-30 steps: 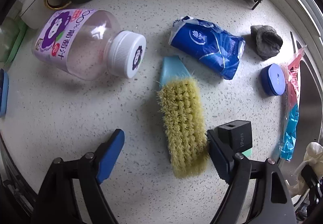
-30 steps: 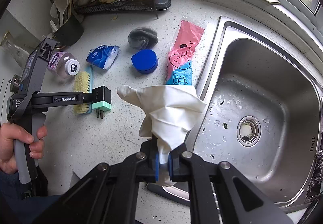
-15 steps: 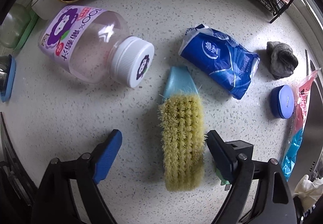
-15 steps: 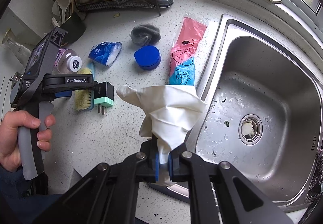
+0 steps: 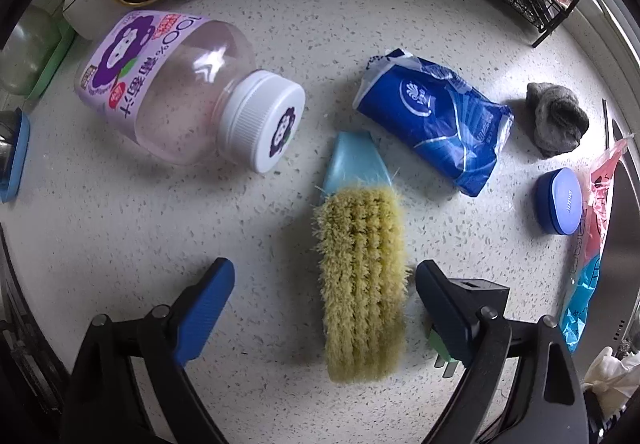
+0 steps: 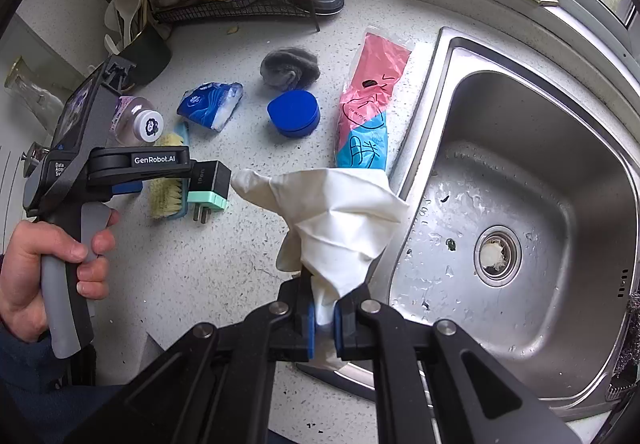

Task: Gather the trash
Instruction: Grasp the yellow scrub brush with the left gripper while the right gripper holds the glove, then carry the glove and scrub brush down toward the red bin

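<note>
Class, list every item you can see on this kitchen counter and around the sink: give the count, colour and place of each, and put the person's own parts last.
Bottle: one, clear, purple label, lying left.
Brush: one, yellow bristles, blue back, centre.
Tissue pack: one, blue, above brush.
Scourer: one, grey, near rack.
Tin: one, blue, by scourer.
Bag: one, pink and blue, beside sink.
Charger: one, black and green, right of brush.
Rack: one, black, back.
Sink: one, steel, right.
Glove: one, white, in right gripper.
Left gripper: opening, nothing held.
Right gripper: shut on glove.
Hand: one, holding left gripper.
</note>
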A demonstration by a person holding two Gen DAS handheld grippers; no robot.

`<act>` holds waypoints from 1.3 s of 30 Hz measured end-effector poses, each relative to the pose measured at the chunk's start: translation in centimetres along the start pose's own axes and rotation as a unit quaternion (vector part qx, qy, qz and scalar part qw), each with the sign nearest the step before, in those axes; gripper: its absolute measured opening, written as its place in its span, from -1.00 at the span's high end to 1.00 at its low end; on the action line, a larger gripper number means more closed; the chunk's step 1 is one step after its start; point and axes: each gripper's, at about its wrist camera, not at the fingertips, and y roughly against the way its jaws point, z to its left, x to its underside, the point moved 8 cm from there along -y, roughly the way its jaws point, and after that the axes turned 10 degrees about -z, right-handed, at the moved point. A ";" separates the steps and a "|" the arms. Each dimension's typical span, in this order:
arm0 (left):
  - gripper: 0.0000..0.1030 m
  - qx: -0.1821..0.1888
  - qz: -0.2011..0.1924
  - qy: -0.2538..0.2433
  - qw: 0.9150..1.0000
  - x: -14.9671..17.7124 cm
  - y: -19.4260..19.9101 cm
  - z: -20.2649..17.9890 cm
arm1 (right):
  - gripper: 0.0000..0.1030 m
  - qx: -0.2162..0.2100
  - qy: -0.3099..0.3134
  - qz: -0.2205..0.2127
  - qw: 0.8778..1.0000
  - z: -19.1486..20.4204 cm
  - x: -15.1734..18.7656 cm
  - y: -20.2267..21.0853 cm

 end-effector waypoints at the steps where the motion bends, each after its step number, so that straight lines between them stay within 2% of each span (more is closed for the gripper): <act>1: -0.63 -0.003 -0.002 0.004 1.000 -0.1 0.2 0.1 | 0.89 -0.001 0.000 0.000 1.000 0.0 0.0 0.0; 2: -0.52 -0.004 -0.008 0.010 1.000 -0.2 0.5 0.3 | 0.89 -0.001 -0.001 0.000 1.000 0.1 0.1 -0.1; 4: 0.06 -0.004 -0.018 0.015 1.000 -0.3 1.3 0.6 | 0.89 -0.003 0.000 0.001 1.000 0.1 0.1 -0.1; 6: 0.32 -0.003 -0.022 0.015 1.000 -0.2 1.7 0.7 | 0.89 -0.004 -0.001 0.000 1.000 0.2 0.2 0.0; 10: 0.32 0.006 -0.023 -0.002 1.000 -0.2 2.2 0.8 | 0.89 -0.005 -0.003 0.000 1.000 0.2 0.3 0.0; 14: 0.32 0.032 -0.018 -0.019 0.999 0.0 2.1 0.1 | 0.89 -0.004 -0.004 -0.006 1.000 0.3 0.1 0.2; 21: 0.32 0.062 -0.021 -0.059 0.996 1.9 4.0 0.5 | 0.89 -0.007 -0.001 -0.013 1.000 1.0 0.0 0.5; 29: 0.32 0.100 -0.050 -0.129 0.985 4.6 8.9 0.1 | 0.89 -0.016 0.012 -0.024 1.000 1.8 0.1 1.4; 35: 0.32 0.126 -0.070 -0.179 0.973 6.5 13.7 -0.5 | 0.89 -0.027 0.027 -0.037 0.999 2.8 0.4 2.8; 39: 0.32 0.137 -0.082 -0.193 0.968 8.1 17.0 -0.1 | 0.89 -0.033 0.039 -0.043 0.998 3.2 1.1 4.0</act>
